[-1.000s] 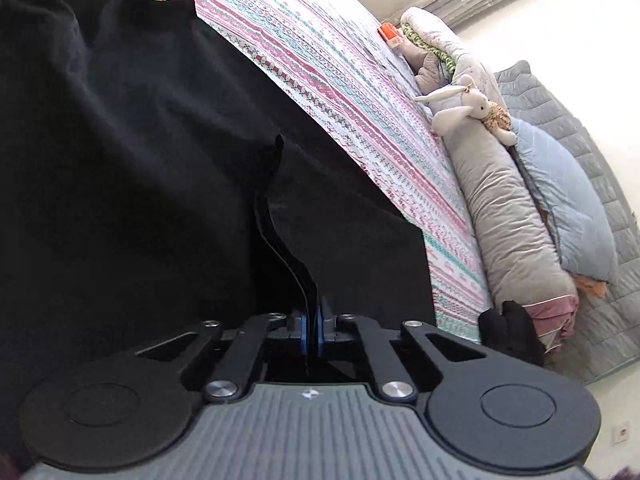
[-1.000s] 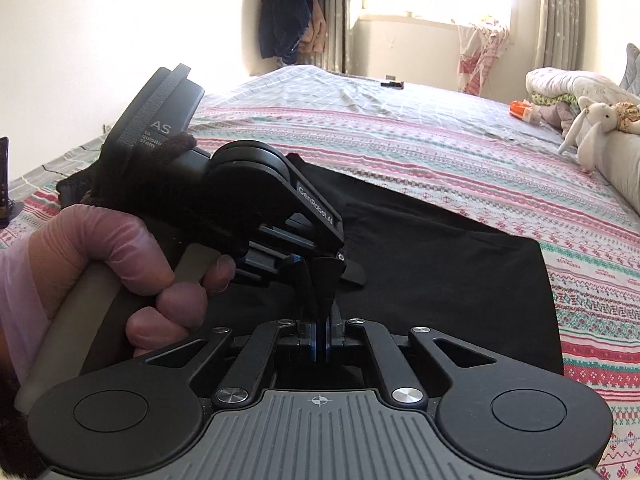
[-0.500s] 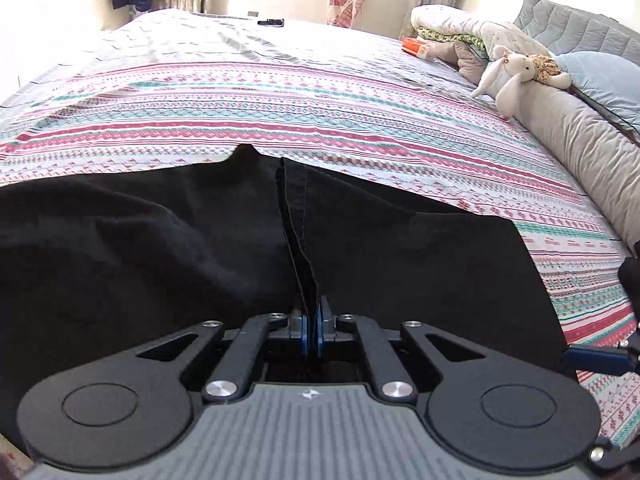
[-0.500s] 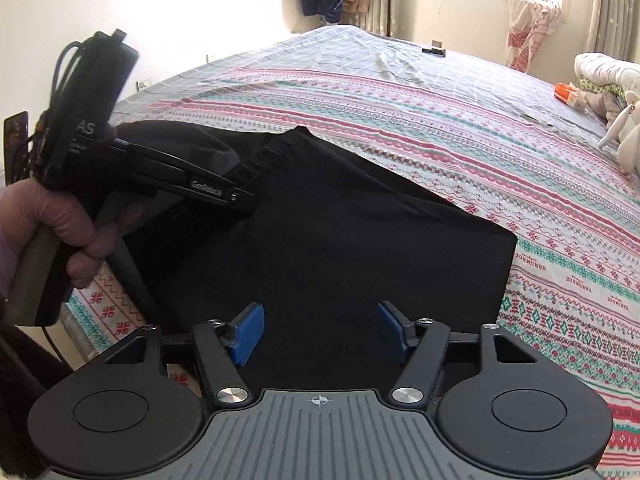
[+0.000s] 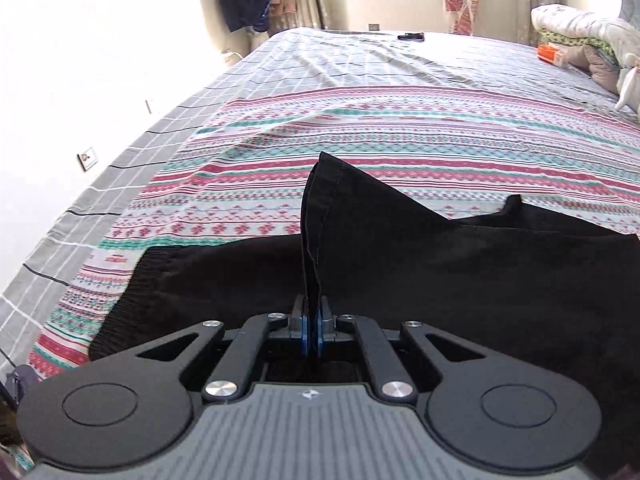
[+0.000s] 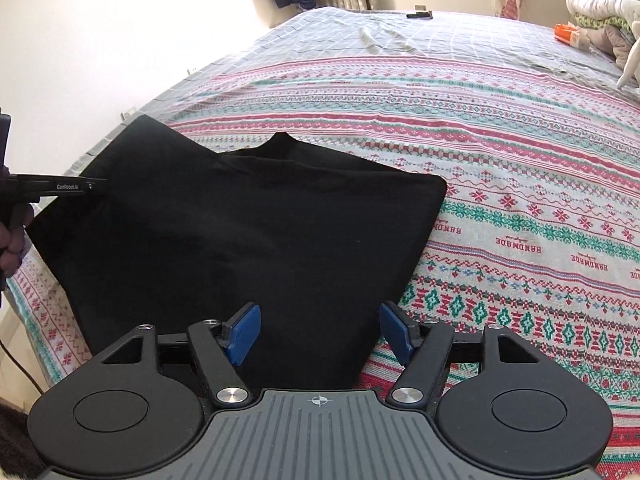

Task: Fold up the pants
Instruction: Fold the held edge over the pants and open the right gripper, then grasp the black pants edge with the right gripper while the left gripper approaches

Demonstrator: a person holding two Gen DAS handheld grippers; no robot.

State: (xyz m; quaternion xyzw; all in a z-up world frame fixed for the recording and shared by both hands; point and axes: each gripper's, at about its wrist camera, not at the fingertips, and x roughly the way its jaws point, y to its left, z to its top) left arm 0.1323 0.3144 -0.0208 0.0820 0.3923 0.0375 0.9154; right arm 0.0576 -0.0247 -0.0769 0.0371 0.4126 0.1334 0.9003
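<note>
- The black pants (image 6: 248, 236) lie on a bed, spread over a striped blanket (image 6: 520, 184) with pink, teal and white bands
- The left gripper (image 5: 311, 330) has its two blue pads pressed together on a hemmed edge of the pants, and the pinched cloth stands up from it in a thin ridge with a line of stitching
- Seen from the right wrist, the left gripper (image 6: 94, 185) reaches in from the left edge of the view and meets the pants at their far left side, where the cloth is pulled up off the bed
- The right gripper (image 6: 320, 330) has its blue pads well apart and holds nothing; the near edge of the pants lies just beyond and between them
- A gray checked sheet (image 5: 360, 56) covers the far part of the bed
- A pile of bedding (image 5: 576, 36) sits at the far right, with a small orange thing (image 5: 550, 53) beside it
</note>
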